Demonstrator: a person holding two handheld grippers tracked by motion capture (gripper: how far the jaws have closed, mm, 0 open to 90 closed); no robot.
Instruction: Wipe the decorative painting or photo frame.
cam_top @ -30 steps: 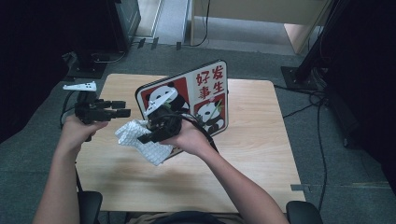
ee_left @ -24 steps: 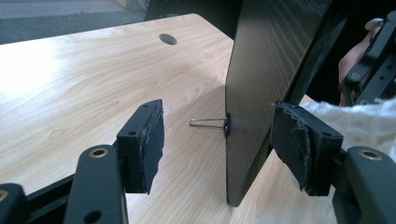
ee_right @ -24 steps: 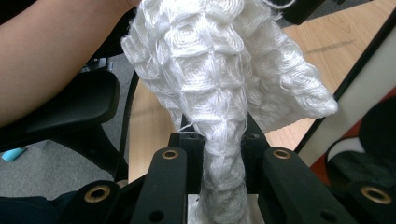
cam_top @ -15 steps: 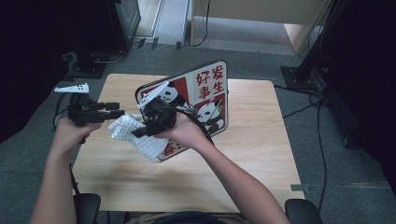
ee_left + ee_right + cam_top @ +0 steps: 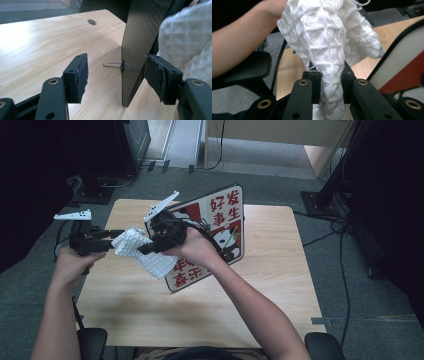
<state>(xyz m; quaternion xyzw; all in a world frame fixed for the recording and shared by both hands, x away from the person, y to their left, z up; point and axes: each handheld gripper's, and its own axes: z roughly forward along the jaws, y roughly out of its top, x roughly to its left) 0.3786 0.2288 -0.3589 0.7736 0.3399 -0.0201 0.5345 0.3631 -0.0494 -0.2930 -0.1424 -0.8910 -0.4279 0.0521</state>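
A white waffle-weave cloth (image 5: pixel 144 259) hangs in the air over the table's left half, with my right gripper (image 5: pixel 148 249) shut on it. In the right gripper view the cloth (image 5: pixel 324 37) is bunched between the jaws of the right gripper (image 5: pixel 330 80) and fans out above them. A panda sign board (image 5: pixel 220 220) with red characters stands tilted on the wooden table (image 5: pixel 150 320) just behind that hand. My left gripper (image 5: pixel 119 236) is held left of the cloth, pointing at it. In its own view the left gripper (image 5: pixel 120 77) is open, with the board's black back (image 5: pixel 140 37) and the cloth (image 5: pixel 185 37) ahead.
A wire binder-clip handle (image 5: pixel 113 65) sticks out from the board's back near the tabletop. A cable hole (image 5: pixel 92 22) lies farther along the table. Chair armrests (image 5: pixel 92 340) sit at the near edge. Black stand feet (image 5: pixel 325 200) and cables lie on the floor at right.
My right gripper has lifted the cloth up off the table and a little toward the left gripper. The left gripper has stayed almost in place.
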